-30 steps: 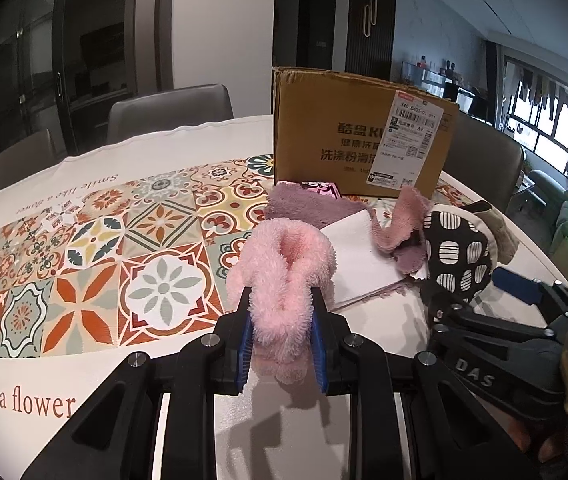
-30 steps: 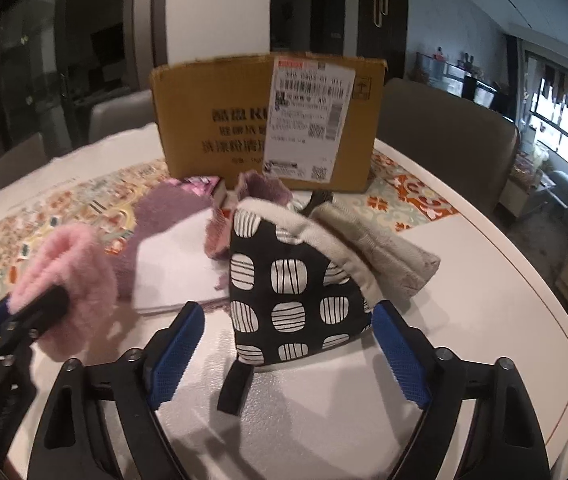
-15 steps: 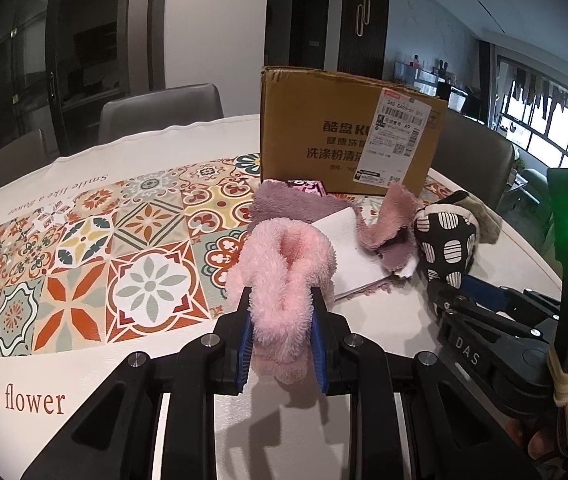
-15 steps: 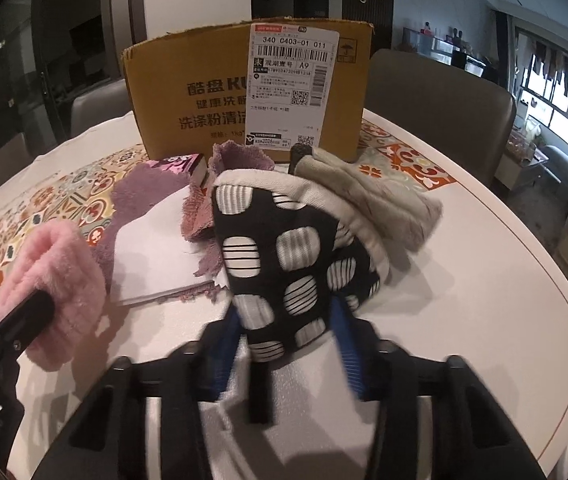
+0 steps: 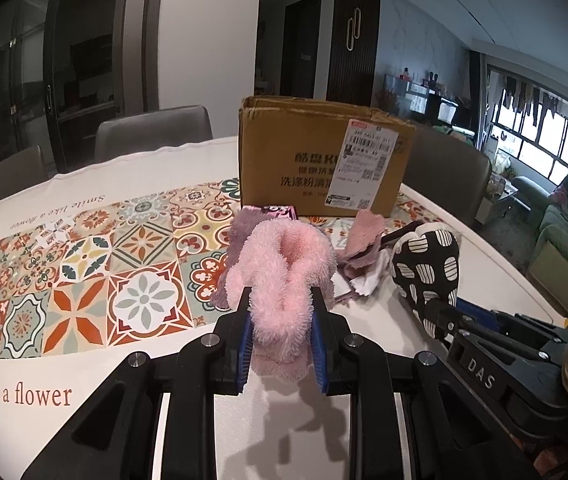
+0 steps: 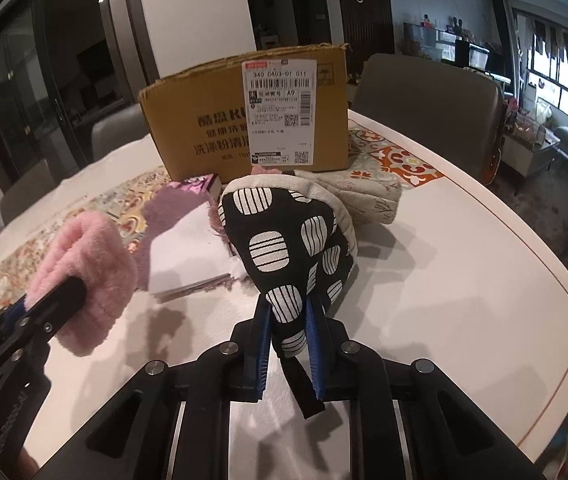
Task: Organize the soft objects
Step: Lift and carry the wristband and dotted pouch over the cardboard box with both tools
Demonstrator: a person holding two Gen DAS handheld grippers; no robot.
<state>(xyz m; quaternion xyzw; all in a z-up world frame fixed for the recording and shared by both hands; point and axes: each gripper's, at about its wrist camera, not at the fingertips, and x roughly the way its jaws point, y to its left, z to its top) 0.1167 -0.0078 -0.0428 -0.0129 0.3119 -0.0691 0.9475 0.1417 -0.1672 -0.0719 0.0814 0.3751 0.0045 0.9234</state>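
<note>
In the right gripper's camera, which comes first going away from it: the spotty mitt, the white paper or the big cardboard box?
1. Spotty mitt: pinched in the right gripper.
2. White paper: behind, to the left on the table.
3. Cardboard box: farthest back.

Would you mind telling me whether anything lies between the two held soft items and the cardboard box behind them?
Yes: a purple towel, white cloth and beige mitt lie on the table before the cardboard box, low enough to lift over.

Daylight enters from windows (image 5: 540,136) at right. Room dim; table (image 6: 464,280) bright with soft shadows. Frames sharp; fisheye bends edges, corners vignetted black.
</note>
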